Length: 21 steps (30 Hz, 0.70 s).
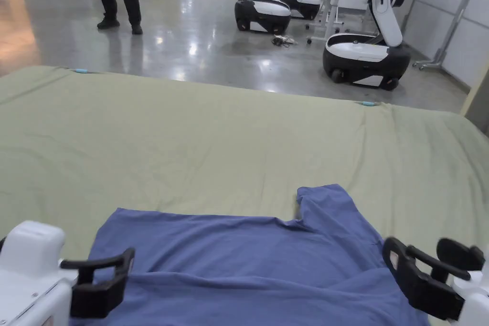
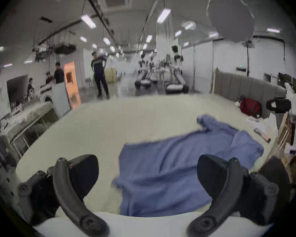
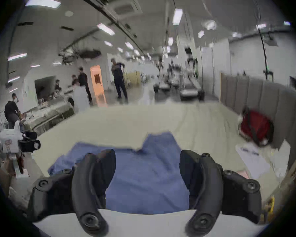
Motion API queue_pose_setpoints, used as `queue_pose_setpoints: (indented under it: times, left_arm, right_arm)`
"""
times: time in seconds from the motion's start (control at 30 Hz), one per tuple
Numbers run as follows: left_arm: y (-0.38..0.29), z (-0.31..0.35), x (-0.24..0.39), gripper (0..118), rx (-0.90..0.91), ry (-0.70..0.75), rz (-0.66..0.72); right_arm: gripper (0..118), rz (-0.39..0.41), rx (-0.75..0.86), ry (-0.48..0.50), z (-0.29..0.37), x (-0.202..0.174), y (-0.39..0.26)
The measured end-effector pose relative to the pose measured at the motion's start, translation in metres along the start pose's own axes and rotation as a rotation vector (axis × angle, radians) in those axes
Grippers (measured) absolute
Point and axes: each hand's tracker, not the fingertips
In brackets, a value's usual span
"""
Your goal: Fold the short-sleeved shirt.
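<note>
Two grippers hang with jaws spread wide and empty over a blue shirt [image 1: 248, 265] lying at the near edge of a bed [image 1: 191, 141] covered in a pale green sheet. The left gripper [image 1: 102, 279] sits above the shirt's left side, the right gripper [image 1: 422, 269] above its right, likely lining up for a first fold. One sleeve points toward the far edge. The gripper views add a red bag [image 3: 255, 129] and papers [image 3: 253, 157] by the headboard [image 3: 263, 93]; the head view shows white robots [image 1: 367, 55] parked on the floor beyond.
</note>
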Motion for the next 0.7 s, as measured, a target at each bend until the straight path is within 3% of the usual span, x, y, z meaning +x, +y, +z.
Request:
queue_pose_setpoints:
  times: [0.07, 0.1, 0.13, 0.17, 0.2, 0.27, 0.43, 0.47, 0.5, 0.53, 0.57, 0.6, 0.63, 0.7]
  left_arm:
    - [0.009, -0.007, 0.013, 105, 0.047, 0.07, -0.034]
    - [0.009, -0.012, 0.013, 71, 0.062, 0.094, -0.043]
    - [0.009, -0.016, 0.015, 27, 0.058, 0.079, -0.057]
    - [0.008, -0.024, 0.015, 0, 0.013, 0.105, -0.073]
    - [0.006, -0.03, 0.013, 0, -0.029, 0.109, -0.082]
    - [-0.003, -0.041, 0.001, 0, -0.088, 0.056, -0.062]
    - [-0.021, -0.095, -0.038, 3, -0.24, 0.081, -0.067]
    - [-0.022, -0.109, -0.046, 16, -0.269, 0.082, -0.059]
    - [-0.021, -0.122, -0.044, 61, -0.32, 0.092, -0.06]
    - [-0.021, -0.141, -0.051, 84, -0.38, 0.1, -0.057]
    - [-0.023, -0.159, -0.057, 94, -0.422, 0.105, -0.062]
    - [-0.027, -0.178, -0.065, 94, -0.443, 0.108, -0.062]
    - [-0.025, -0.193, -0.064, 104, -0.436, 0.095, -0.061]
    - [-0.029, -0.227, -0.072, 104, -0.502, 0.132, -0.06]
  right_arm:
    - [83, 0.051, 0.028, -0.004, -0.01, -0.016, 0.003]
    - [67, 0.059, 0.012, 0.005, -0.015, -0.024, 0.004]
    - [39, 0.07, 0.0, 0.037, -0.019, -0.029, 0.005]
    - [14, 0.075, -0.007, 0.045, -0.023, -0.034, 0.003]
    - [9, 0.082, -0.012, 0.037, -0.028, -0.034, 0.001]
    - [9, 0.109, -0.04, 0.071, -0.033, -0.035, -0.001]
    - [9, 0.127, -0.07, 0.066, -0.051, -0.027, -0.006]
    - [9, 0.126, -0.077, 0.065, -0.055, -0.025, -0.006]
    - [9, 0.125, -0.088, 0.058, -0.06, -0.021, -0.007]
    - [9, 0.125, -0.097, 0.05, -0.065, -0.017, -0.009]
    - [9, 0.125, -0.106, 0.041, -0.07, -0.013, -0.01]
    - [9, 0.124, -0.119, 0.029, -0.074, -0.01, -0.01]
    - [9, 0.121, -0.139, 0.015, -0.08, -0.004, -0.012]
    - [9, 0.12, -0.184, -0.01, -0.092, 0.006, -0.018]
